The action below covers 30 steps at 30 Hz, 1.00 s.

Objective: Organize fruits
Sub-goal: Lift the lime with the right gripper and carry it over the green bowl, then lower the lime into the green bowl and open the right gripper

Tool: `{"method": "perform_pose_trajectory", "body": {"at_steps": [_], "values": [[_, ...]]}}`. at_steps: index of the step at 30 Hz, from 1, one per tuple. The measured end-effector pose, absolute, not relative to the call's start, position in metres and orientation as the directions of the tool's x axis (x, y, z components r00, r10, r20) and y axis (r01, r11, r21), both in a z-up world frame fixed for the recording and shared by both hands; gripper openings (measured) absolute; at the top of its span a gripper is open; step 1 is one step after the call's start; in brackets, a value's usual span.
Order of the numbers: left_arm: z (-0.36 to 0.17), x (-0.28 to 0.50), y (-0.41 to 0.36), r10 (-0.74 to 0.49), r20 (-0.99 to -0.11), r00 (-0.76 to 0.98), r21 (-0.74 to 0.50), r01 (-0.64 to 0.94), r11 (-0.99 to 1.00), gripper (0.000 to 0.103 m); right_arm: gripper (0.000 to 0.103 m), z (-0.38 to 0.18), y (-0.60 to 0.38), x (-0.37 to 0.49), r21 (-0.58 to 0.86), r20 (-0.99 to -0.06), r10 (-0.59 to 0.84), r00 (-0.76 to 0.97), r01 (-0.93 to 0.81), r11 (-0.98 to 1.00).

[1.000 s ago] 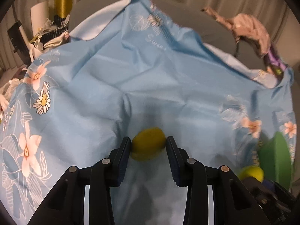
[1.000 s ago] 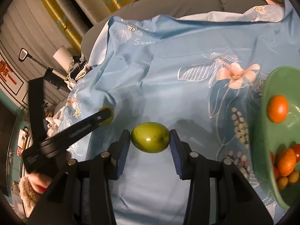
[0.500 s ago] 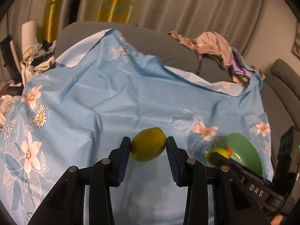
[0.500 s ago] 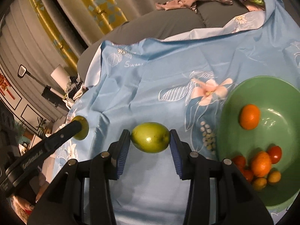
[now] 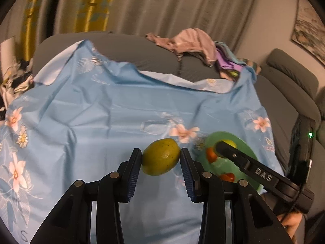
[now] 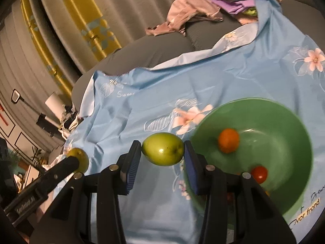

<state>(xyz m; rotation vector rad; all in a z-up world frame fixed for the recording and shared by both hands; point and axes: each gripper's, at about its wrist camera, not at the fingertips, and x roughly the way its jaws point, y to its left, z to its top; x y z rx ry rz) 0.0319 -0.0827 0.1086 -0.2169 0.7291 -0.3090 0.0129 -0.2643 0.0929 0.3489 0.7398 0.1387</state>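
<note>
While both fruits hang clear of the blue cloth [image 5: 105, 109], we judge them firm, smooth-skinned and light, likely to slip if squeezed off-centre. On the left, our left tongs [image 5: 160, 159] are clamped across the middle of a yellow-green lemon [image 5: 160, 156], pads on its two ends. To the right, our right tongs [image 6: 163, 152] pinch a green lime [image 6: 163, 152] the same way, just beside the green bowl [image 6: 284, 122] holding an orange [image 6: 228, 140] and a small tomato [image 6: 259, 173]. Gripping the widest girth seems safest.

The right gripper [image 5: 223, 149] reads "DAS"; the blue cloth [image 6: 223, 81] reads "Sweet".
</note>
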Motion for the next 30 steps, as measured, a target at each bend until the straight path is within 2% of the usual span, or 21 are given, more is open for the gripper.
{"method": "perform_pose_trajectory", "body": {"at_steps": [15,20,30], "values": [[0.116,0.021,-0.16,-0.472,-0.61,0.636,-0.254,0.406,0.878,0.039,0.043,0.103,-0.312,-0.005,0.347,-0.612,0.122,0.781,0.126,0.929],[0.111,0.022,-0.185,-0.472,-0.622,0.626,-0.221,0.438,0.872,0.039,0.043,0.104,-0.326,-0.009,0.353,-0.612,0.101,0.785,0.157,0.922],[0.098,0.036,-0.219,-0.514,-0.649,0.561,-0.245,0.485,0.839,0.039,0.043,0.099,-0.35,-0.013,0.348,-0.632,0.047,0.774,0.228,0.91]]}}
